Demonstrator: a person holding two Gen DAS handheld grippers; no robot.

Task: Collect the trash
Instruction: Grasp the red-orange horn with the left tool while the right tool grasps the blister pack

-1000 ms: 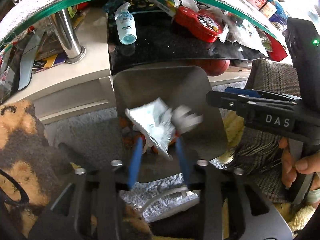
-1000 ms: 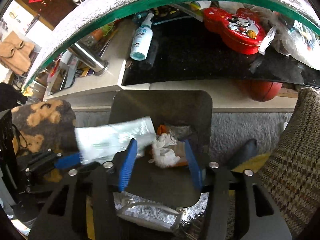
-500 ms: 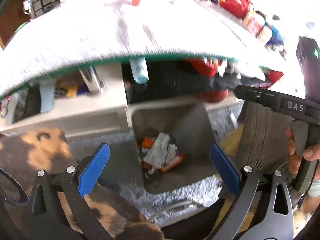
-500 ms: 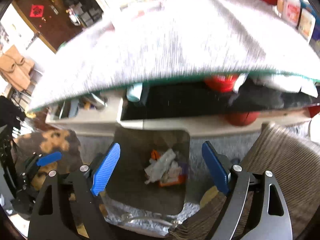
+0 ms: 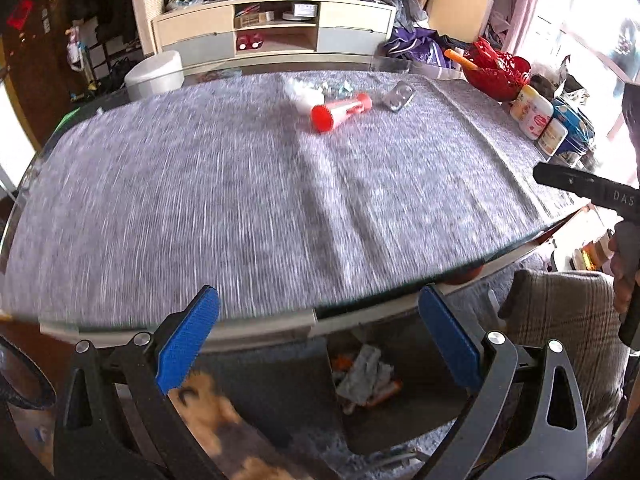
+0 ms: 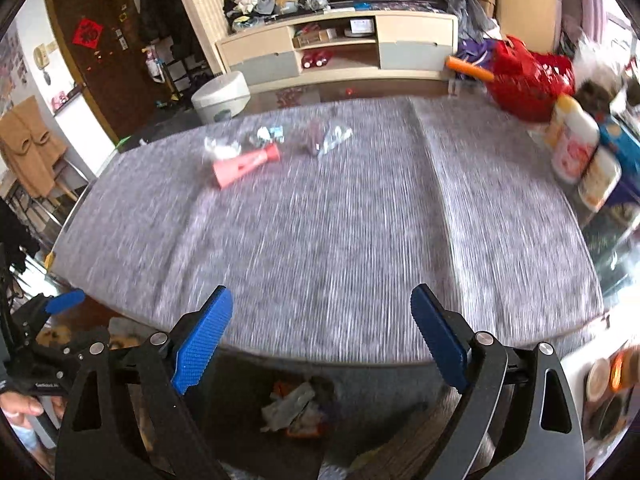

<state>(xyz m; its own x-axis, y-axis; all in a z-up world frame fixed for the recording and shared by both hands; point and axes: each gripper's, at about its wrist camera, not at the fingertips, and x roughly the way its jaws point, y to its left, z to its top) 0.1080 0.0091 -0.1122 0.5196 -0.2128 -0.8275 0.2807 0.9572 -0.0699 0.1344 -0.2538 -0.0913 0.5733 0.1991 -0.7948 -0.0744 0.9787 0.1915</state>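
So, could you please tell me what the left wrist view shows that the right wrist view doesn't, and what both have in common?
Only the left wrist view shows the plaid cushion and the tan-and-brown plush by the bin. Only the right wrist view shows the brown door and the hanging tan garment. Both show the grey-covered table, the red tube and crumpled wrappers left on it, the trash bin below with wrappers inside, and open, empty blue-padded fingers.
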